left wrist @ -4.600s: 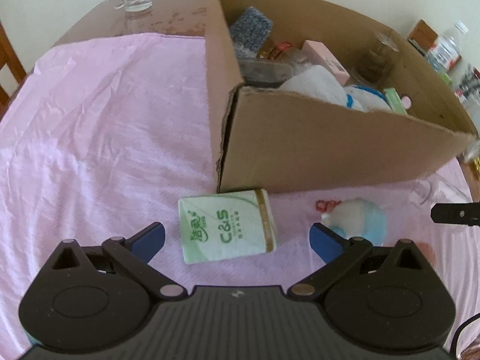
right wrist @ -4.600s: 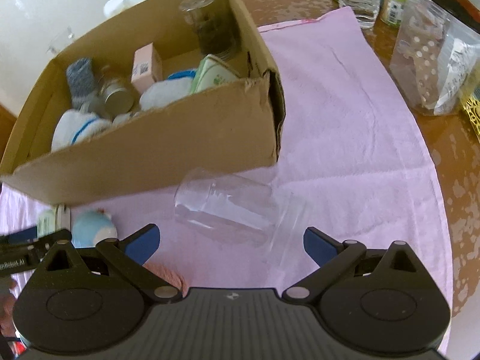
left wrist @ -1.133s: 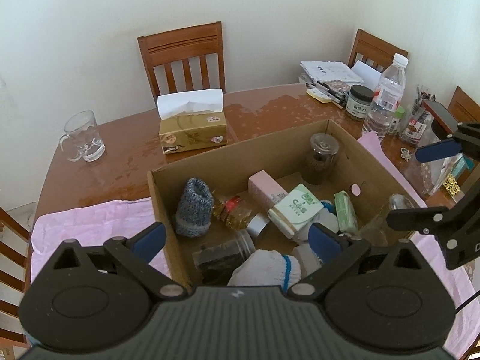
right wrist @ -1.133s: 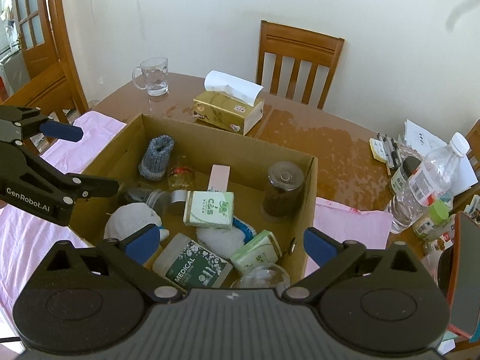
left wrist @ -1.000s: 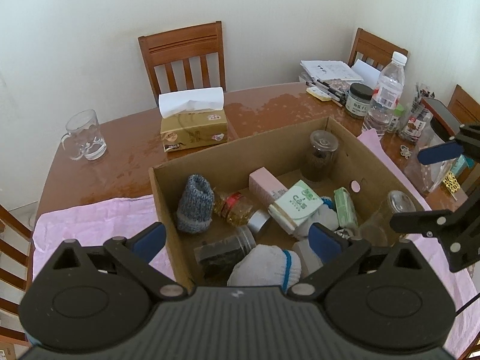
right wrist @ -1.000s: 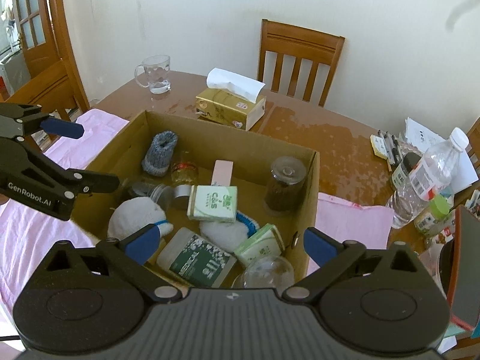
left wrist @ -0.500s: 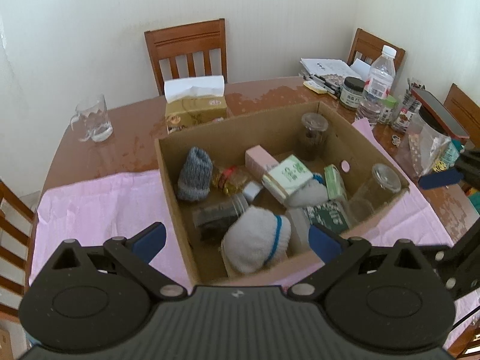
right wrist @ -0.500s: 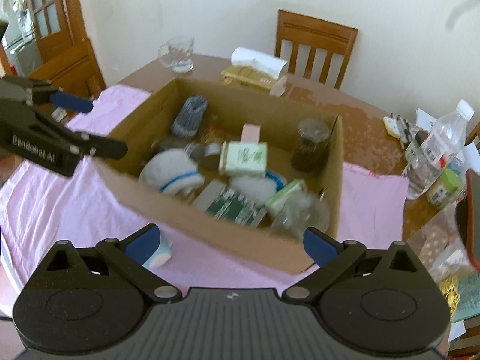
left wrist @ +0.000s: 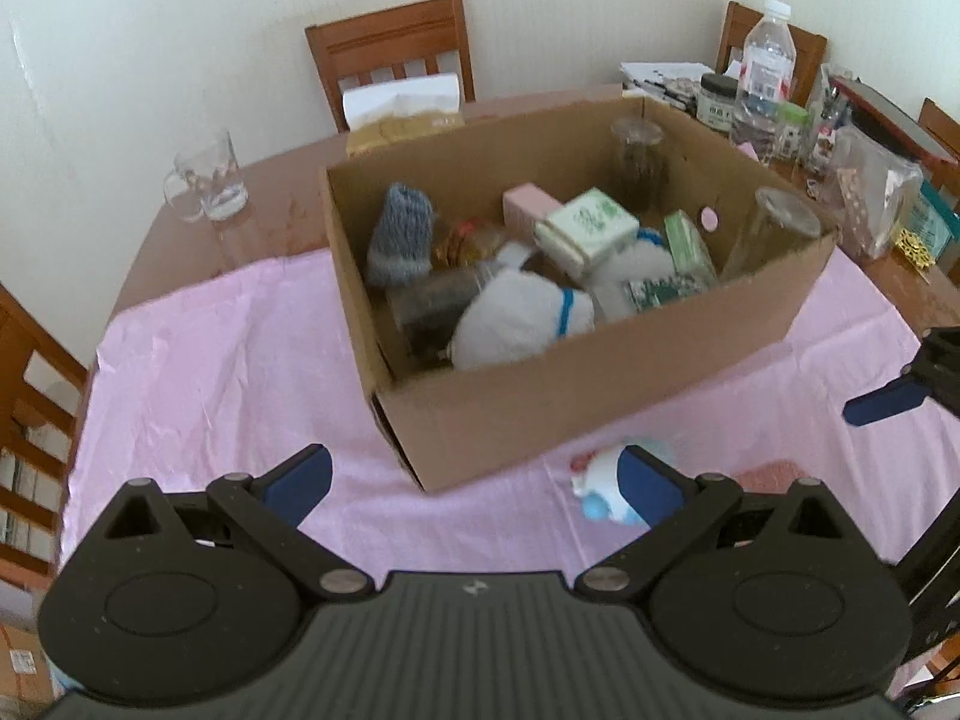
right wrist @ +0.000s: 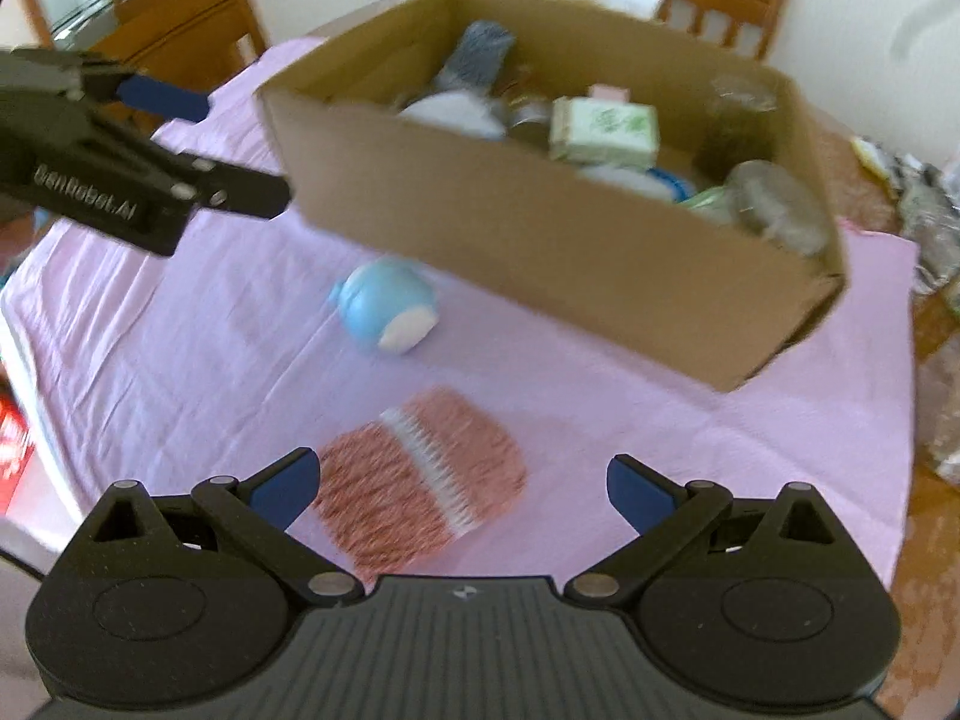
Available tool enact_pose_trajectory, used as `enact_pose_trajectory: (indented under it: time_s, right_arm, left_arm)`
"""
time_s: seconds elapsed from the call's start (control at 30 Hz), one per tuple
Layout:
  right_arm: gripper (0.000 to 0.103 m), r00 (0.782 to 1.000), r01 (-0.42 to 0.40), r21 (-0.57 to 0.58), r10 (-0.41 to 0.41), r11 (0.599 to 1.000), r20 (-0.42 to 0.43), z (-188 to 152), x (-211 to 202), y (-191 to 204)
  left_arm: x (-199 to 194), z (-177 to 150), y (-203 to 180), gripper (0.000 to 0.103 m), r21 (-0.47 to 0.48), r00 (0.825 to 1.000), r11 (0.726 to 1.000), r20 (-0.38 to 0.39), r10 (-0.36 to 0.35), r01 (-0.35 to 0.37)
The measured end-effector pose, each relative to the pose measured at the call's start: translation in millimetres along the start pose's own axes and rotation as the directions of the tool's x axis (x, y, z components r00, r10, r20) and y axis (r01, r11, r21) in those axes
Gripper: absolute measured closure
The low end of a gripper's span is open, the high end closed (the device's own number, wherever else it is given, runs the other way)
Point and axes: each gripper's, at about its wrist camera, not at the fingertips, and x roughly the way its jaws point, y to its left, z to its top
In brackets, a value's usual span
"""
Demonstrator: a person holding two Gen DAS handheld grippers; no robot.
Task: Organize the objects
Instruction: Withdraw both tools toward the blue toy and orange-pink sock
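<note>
Nearest in the right wrist view, the right gripper (right wrist: pixel 459 483) hangs with its jaws spread and empty over a pink knitted piece with a white band (right wrist: pixel 420 477), which lies flat on the pink cloth (right wrist: pixel 180 372); the wide jaws suit a soft, flat thing that has to be pinched up from above. A little farther, a pale blue rounded toy (right wrist: pixel 387 303) lies on its side just in front of the cardboard box (right wrist: pixel 540 240), likely next to be collected. The left gripper (left wrist: pixel 474 477), also spread and holding nothing, sits off to the left above the cloth, apart from both loose things. The box stands open-topped in the middle of the surface, already crowded with a white tissue pack (left wrist: pixel 585 228), a grey sock (left wrist: pixel 399 234), a white sock with a blue band (left wrist: pixel 522 315) and glass jars (left wrist: pixel 639 165), so it appears to be the collecting place. Beyond it stand a glass mug (left wrist: pixel 207 183) and a tissue box (left wrist: pixel 402 114).
</note>
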Motion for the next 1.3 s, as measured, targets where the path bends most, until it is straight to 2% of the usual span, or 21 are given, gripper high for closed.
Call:
enact_pose_trajectory:
  time_s: [0.1, 0.33, 0.53, 0.7, 0.87, 1.0, 1.23, 1.3]
  right_arm:
    - [0.0, 0.998, -0.056, -0.088, 0.054, 0.995, -0.027, -5, 7, 9]
    - [0.0, 0.998, -0.033, -0.3, 0.015, 0.953, -0.062, -11, 29, 24]
    - [0.0, 0.996, -0.073, -0.352, 0.046, 0.933, -0.082, -10, 42, 23]
    - [0.0, 0.994, -0.105, -0.341, 0.083, 0.934, -0.078, -7, 44, 21]
    - [0.009, 0.994, -0.105, -0.303, 0.087, 0.947, -0.07, -10, 39, 21]
    - [0.013, 0.997, -0.06, -0.254, 0.047, 0.965, -0.058, -15, 32, 23]
    - [0.013, 0.996, 0.055, -0.139, -0.065, 0.989, -0.068, -24, 21, 13]
    - [0.013, 0.994, 0.066, -0.105, -0.074, 0.992, -0.079, -27, 19, 9]
  left_arm:
    - [2, -7, 3, 0.002, -0.041, 1.0, 0.999, -0.024, -0.013, 0.012]
    - [6, -19, 7, 0.002, -0.104, 0.998, 0.995, -0.059, -0.005, -0.002]
    - [9, -23, 6, 0.002, -0.13, 0.997, 0.991, -0.076, -0.003, -0.007]
    - [11, -23, 6, 0.002, -0.146, 0.996, 0.989, -0.083, -0.02, 0.008]
    - [16, -23, 0, 0.002, -0.136, 0.995, 0.99, -0.09, -0.035, 0.022]
    - [22, -21, -7, 0.002, -0.124, 0.993, 0.991, -0.099, -0.057, 0.045]
    - [36, -13, -23, 0.002, -0.085, 0.991, 0.993, -0.101, -0.094, 0.085]
    - [42, -10, -28, 0.002, -0.073, 0.989, 0.992, -0.099, -0.107, 0.1]
